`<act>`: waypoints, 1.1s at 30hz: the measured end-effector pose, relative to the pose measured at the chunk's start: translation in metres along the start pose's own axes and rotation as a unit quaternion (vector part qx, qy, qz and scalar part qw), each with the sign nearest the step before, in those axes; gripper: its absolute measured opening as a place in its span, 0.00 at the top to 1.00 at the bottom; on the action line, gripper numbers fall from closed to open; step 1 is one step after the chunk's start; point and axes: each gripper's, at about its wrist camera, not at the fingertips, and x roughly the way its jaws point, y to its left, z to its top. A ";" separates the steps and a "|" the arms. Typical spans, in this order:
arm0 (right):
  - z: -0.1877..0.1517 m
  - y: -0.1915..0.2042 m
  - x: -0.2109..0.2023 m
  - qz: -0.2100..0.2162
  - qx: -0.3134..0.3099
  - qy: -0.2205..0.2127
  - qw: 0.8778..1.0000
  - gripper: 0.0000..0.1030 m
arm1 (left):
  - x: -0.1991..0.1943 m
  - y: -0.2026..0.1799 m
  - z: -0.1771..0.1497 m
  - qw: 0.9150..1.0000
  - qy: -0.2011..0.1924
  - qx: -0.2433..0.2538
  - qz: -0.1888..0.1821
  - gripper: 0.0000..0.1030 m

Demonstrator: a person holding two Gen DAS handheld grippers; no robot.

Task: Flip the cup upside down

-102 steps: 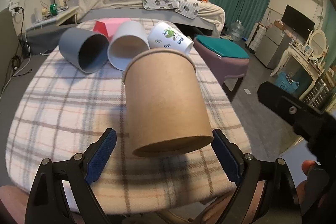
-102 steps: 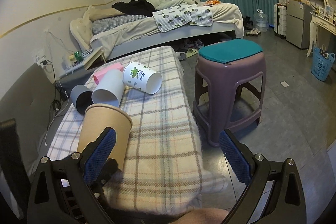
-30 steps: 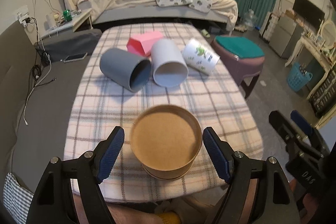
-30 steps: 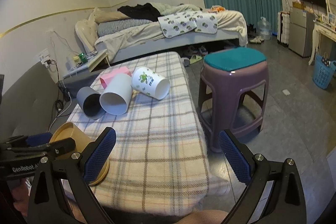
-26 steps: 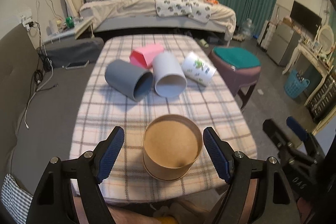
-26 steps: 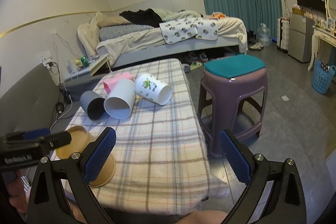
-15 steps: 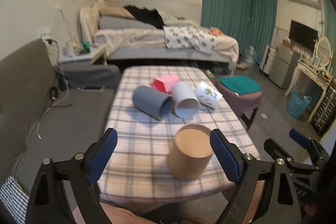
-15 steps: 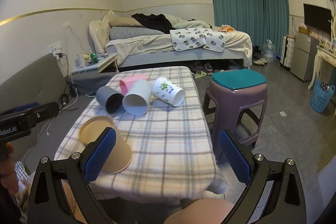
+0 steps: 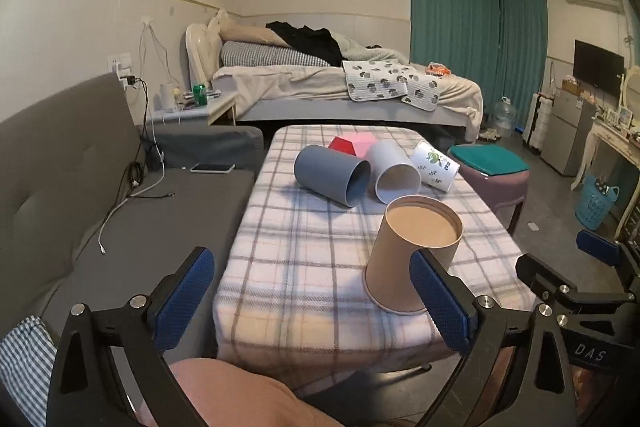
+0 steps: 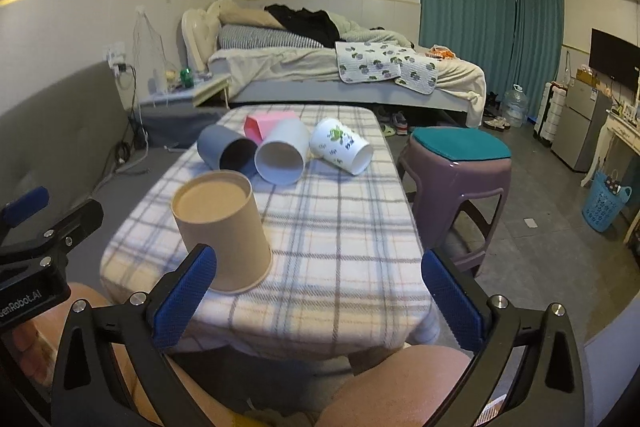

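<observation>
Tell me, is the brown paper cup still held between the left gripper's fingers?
No, the brown paper cup stands upside down on the plaid tablecloth, free of the open left gripper.

cup [image 9: 412, 259] on table [image 9: 304, 291] front | three cups [image 9: 394, 177] lying behind | stool [image 10: 460, 163] right

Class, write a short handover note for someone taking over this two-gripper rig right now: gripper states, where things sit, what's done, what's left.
Left gripper: open, empty, held back from the table.
Right gripper: open, empty.
Brown paper cup: standing upside down, base up, near the table's front edge.
Grey cup, white cup and printed cup: lying on their sides farther back.
Done: brown cup flipped.
Left: the others, if required.
</observation>
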 end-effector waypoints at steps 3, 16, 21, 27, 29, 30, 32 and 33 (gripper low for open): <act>-0.001 0.002 0.001 0.000 -0.005 0.000 1.000 0.00 | -0.001 0.001 -0.002 1.000 0.001 -0.002 0.002 0.02; -0.001 -0.001 0.001 0.005 0.006 0.003 1.000 0.00 | 0.004 0.000 -0.006 1.000 0.019 -0.001 0.003 0.02; -0.001 -0.001 0.001 0.005 0.007 0.004 1.000 0.00 | 0.004 0.000 -0.005 1.000 0.020 -0.001 0.002 0.02; -0.001 -0.001 0.001 0.005 0.007 0.004 1.000 0.00 | 0.004 0.000 -0.005 1.000 0.020 -0.002 0.002 0.02; -0.001 -0.002 0.001 0.005 0.007 0.004 1.000 0.00 | 0.004 0.000 -0.005 1.000 0.020 -0.002 0.002 0.02; -0.001 -0.002 0.001 0.005 0.007 0.004 1.000 0.00 | 0.004 0.000 -0.005 1.000 0.020 -0.002 0.002 0.02; -0.001 -0.002 0.002 0.005 0.007 0.004 1.000 0.00 | 0.004 0.000 -0.005 1.000 0.019 -0.002 0.003 0.02; -0.001 -0.002 0.001 0.005 0.007 0.004 1.000 0.00 | 0.004 0.000 -0.005 1.000 0.020 -0.002 0.003 0.02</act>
